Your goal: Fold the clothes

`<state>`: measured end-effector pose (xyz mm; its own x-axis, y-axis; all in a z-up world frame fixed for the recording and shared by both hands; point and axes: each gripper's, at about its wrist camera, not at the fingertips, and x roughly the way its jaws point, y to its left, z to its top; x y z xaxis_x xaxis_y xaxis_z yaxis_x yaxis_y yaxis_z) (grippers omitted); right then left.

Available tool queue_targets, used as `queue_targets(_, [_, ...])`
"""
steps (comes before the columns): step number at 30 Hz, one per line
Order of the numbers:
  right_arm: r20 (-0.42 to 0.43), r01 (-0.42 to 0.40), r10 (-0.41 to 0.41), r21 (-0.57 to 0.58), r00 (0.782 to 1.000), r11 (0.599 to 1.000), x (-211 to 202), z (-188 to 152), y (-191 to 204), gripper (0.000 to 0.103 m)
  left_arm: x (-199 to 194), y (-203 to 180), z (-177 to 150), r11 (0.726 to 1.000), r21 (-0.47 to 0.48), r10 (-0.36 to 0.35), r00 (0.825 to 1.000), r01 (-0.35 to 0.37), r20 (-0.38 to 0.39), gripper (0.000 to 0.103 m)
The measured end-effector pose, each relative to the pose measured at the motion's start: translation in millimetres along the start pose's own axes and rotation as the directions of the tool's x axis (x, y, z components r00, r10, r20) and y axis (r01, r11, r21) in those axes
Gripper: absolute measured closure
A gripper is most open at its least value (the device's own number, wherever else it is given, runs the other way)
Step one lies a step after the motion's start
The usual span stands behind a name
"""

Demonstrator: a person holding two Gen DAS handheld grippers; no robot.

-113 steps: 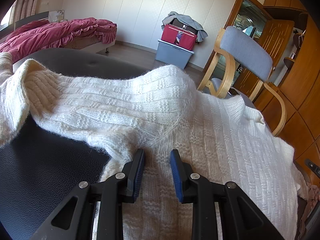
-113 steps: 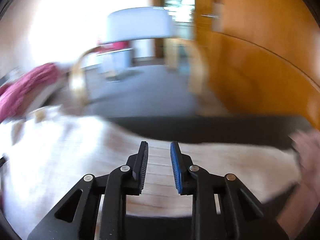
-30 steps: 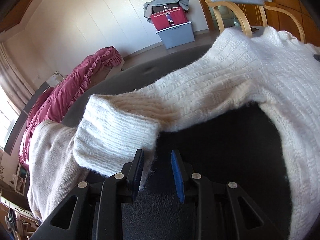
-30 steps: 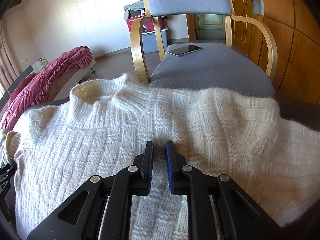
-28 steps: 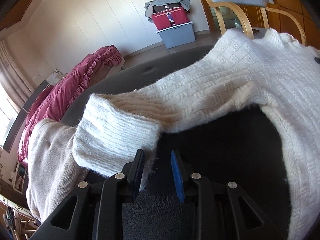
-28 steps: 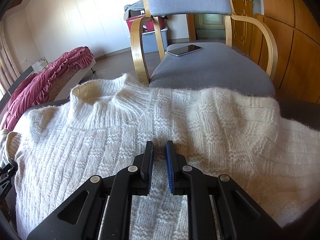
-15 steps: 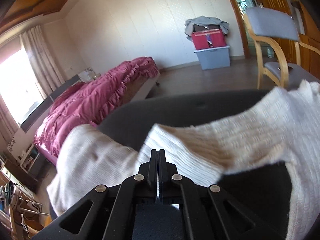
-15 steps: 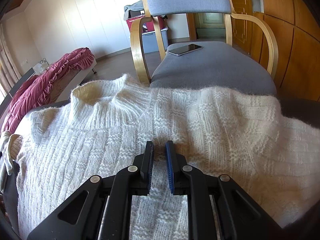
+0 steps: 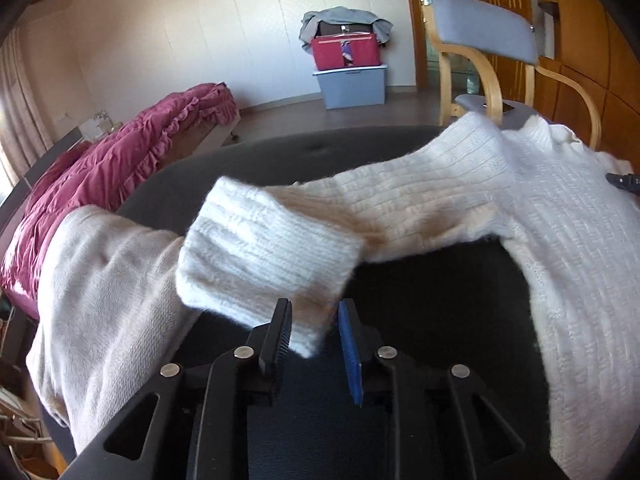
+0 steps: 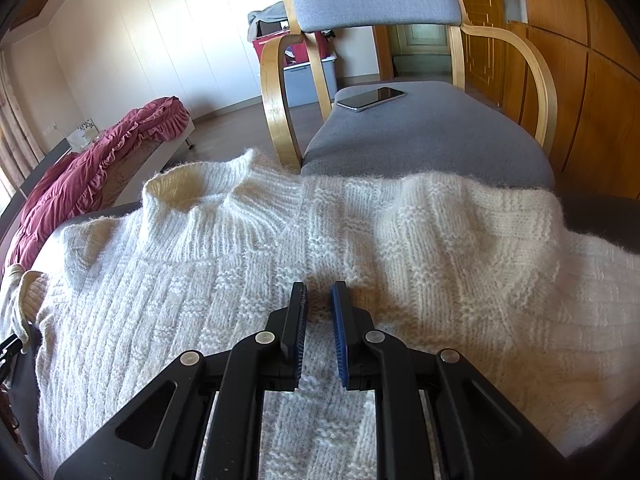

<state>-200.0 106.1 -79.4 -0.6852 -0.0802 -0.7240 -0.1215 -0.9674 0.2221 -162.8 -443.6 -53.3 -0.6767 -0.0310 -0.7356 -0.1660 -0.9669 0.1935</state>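
Two wrist views. Left wrist: left gripper (image 9: 314,330) sits low over the black tabletop (image 9: 432,320), jaws part-way apart and just been opening; corner of the sleeve cuff (image 9: 264,256) of the white knit sweater (image 9: 568,232) lies between them, cannot tell if the pads touch it. The sleeve (image 9: 416,196) runs up and right from the cuff to the sweater body, which is spread across the right side of the tabletop. A beige garment (image 9: 104,280) lies left of the cuff, draped over the tabletop's left edge. Behind: bed with a crimson ruffled cover (image 9: 120,164), a red bag (image 9: 346,50) on a grey-blue storage box (image 9: 352,86) by the wall, wooden armchair (image 9: 484,32) with grey padding at right.

Right wrist: right gripper (image 10: 319,304) has its jaws narrow, tips down on the sweater (image 10: 440,248) body just below the collar (image 10: 208,200), a small ridge of knit between them; pads look pressed on it. Sweater lies flat, collar toward the chair (image 10: 424,136), covering most of the tabletop. A phone (image 10: 370,98) lies on the chair seat. Bed cover (image 10: 100,168) far left.
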Motion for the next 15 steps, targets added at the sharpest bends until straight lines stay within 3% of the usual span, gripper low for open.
queue_targets(7, [0.000, -0.006, 0.006, 0.005, 1.000, 1.000, 0, 0, -1, 0.088, 18, -23, 22, 0.997, 0.028, 0.073, 0.997, -0.072, -0.005, 0.068])
queue_targets(15, [0.000, -0.012, 0.012, 0.011, 1.000, 1.000, 0, 0, -1, 0.088, 38, -36, 29, 0.984, 0.012, 0.178, 0.984, -0.178, -0.007, 0.068])
